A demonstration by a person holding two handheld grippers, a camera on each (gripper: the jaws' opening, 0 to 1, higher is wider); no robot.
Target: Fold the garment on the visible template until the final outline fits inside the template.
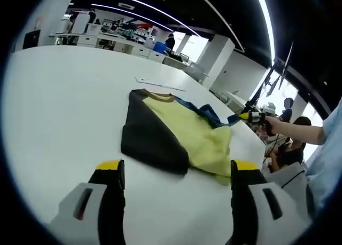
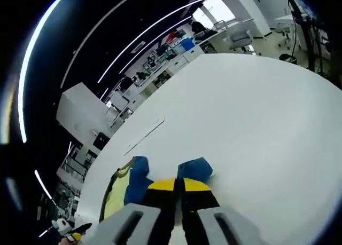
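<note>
Left gripper view: your left gripper (image 1: 176, 173) hangs above the white table (image 1: 59, 95) with its yellow-tipped jaws spread wide and nothing between them. Just beyond them lies the garment (image 1: 176, 135), a black part nearest you, yellow cloth past it, and a blue edge on the far side. Your right gripper (image 1: 251, 116) comes in at that blue edge, but it is too small to tell what it grips. A thin pale outline (image 1: 160, 85) lies on the table beyond the garment; you cannot tell whether it is the template.

Right gripper view: your right gripper (image 2: 179, 184) has its jaws pressed together on the garment's blue cloth (image 2: 195, 167), which hides most of the pinch. The garment's yellow part trails off beside the jaws and is cut off there.
</note>
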